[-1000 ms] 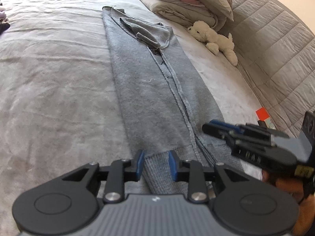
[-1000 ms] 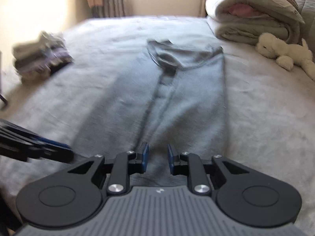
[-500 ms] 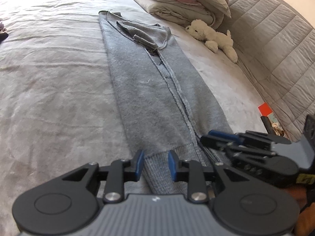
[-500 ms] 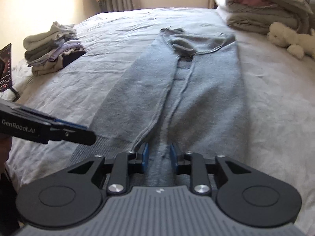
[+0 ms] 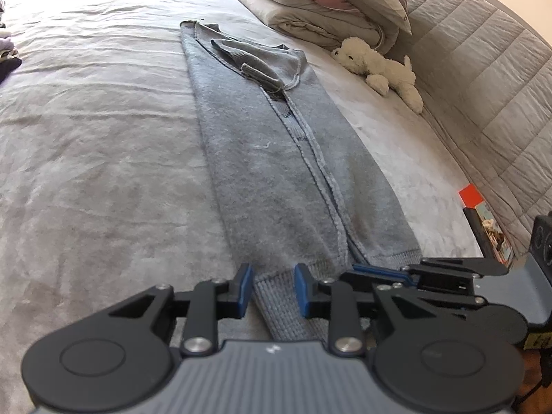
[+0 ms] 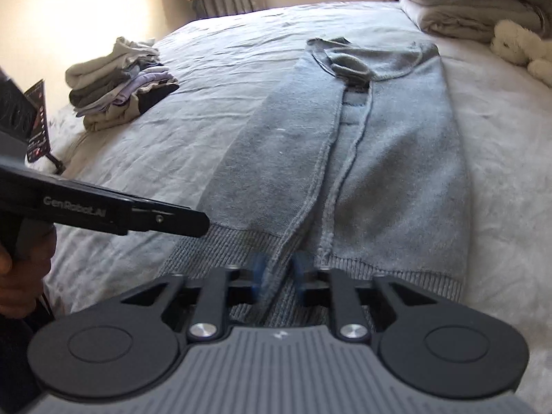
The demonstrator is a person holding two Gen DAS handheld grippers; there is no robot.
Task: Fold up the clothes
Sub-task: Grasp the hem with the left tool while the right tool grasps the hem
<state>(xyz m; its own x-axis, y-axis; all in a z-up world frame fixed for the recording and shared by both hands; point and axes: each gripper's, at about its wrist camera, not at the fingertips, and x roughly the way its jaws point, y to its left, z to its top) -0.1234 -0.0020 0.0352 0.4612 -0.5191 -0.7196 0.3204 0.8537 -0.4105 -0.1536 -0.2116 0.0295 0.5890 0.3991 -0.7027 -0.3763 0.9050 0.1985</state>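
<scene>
A grey knit cardigan (image 5: 276, 172) lies lengthwise on the bed, its sides folded in toward the button placket. Its collar is at the far end and its ribbed hem (image 5: 283, 305) nearest me. My left gripper (image 5: 272, 288) stands open over the hem's left corner, with the ribbing between its blue pads. My right gripper (image 6: 277, 276) is open at the middle of the hem (image 6: 220, 241). A folded edge of the cardigan (image 6: 379, 155) runs up between its blurred pads. Each gripper shows in the other's view: the right (image 5: 379, 270), the left (image 6: 203, 222).
A stack of folded clothes (image 6: 120, 82) sits at the bed's far left. A white plush dog (image 5: 379, 65) and a rolled duvet (image 5: 321, 3) lie by the quilted headboard (image 5: 483, 69). An orange box (image 5: 471, 196) and a book (image 5: 490, 231) are at the right edge.
Both grippers have moved in lower and closer to the hem. The right gripper now straddles the folded fabric edge, and its pads are blurred.
</scene>
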